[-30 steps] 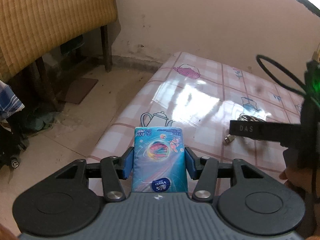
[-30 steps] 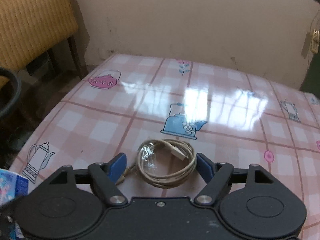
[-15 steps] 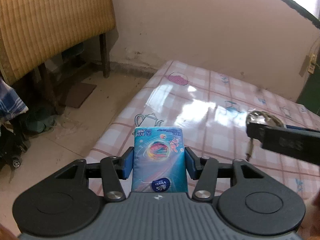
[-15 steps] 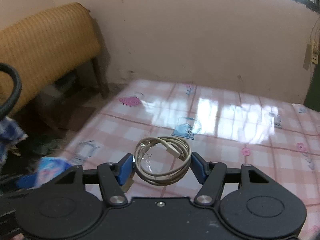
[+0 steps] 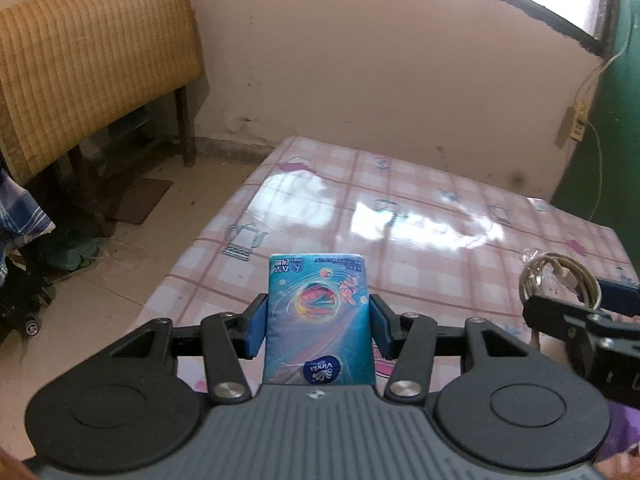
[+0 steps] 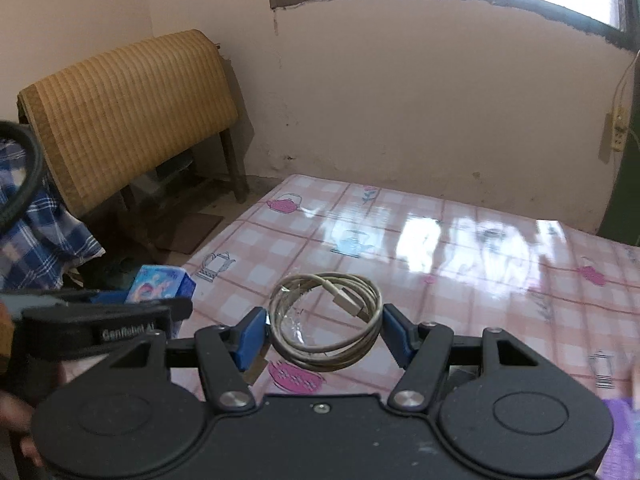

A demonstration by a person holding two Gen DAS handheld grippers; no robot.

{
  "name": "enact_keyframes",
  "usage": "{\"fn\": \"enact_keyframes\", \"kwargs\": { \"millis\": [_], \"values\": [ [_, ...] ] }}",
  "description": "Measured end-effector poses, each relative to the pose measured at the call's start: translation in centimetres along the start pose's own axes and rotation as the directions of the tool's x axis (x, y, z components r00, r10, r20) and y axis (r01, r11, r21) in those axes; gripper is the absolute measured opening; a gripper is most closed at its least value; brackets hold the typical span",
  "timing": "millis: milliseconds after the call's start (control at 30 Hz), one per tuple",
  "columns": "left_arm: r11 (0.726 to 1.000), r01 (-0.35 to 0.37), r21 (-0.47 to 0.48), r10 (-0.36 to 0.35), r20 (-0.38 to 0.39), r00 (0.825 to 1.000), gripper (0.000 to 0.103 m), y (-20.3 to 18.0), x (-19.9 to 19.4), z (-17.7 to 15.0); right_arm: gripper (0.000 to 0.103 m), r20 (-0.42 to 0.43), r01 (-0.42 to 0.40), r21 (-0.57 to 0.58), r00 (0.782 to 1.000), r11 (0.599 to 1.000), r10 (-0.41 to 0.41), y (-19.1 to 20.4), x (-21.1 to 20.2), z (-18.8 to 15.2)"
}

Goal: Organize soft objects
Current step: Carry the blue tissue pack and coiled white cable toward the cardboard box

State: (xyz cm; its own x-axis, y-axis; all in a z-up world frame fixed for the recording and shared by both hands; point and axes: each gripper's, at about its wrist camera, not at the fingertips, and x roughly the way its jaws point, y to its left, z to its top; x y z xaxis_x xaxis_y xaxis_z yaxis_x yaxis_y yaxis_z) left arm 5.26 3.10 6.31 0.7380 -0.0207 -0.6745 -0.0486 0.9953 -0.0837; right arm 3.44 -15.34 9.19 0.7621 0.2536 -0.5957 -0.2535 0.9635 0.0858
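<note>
A blue tissue pack with a planet print stands upright between the blue pads of my left gripper, which is shut on it above the near edge of the pink checked table. The same tissue pack shows at the left of the right wrist view. A coiled beige USB cable hangs clear of the tablecloth, pinched from both sides by my right gripper. In the left wrist view the cable and right gripper sit at the far right.
A woven-backed chair stands left of the table, with a blue checked cloth beside it and a dark mat on the floor. A green door and a wall socket are at the right. Something purple lies at the near right.
Both grippers have risen and drawn back from the table. The right gripper's jaws closed on the cable and lifted it off the cloth. The left still holds the tissue pack.
</note>
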Motion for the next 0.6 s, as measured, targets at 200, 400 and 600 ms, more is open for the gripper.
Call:
{"fn": "enact_keyframes", "kwargs": {
  "millis": [200, 400, 600],
  "values": [
    [0.999, 0.032, 0.029, -0.032, 0.004, 0.999, 0.053, -2.9, -1.6, -0.6, 0.075, 0.021, 0.021, -0.005, 1.000, 1.000, -0.021, -1.8, -2.9, -0.9],
    [0.996, 0.062, 0.062, -0.062, 0.000, 0.998, 0.053, -5.4, -2.4, -1.6, 0.075, 0.027, 0.034, 0.007, 0.999, 0.999, -0.035, -3.5, -5.1, -2.1],
    [0.992, 0.091, 0.093, -0.091, -0.003, 0.996, 0.053, -7.3, -2.6, -2.2, 0.075, 0.044, 0.050, 0.036, 0.998, 0.998, -0.052, -5.5, -6.7, -2.9]
  ]
}}
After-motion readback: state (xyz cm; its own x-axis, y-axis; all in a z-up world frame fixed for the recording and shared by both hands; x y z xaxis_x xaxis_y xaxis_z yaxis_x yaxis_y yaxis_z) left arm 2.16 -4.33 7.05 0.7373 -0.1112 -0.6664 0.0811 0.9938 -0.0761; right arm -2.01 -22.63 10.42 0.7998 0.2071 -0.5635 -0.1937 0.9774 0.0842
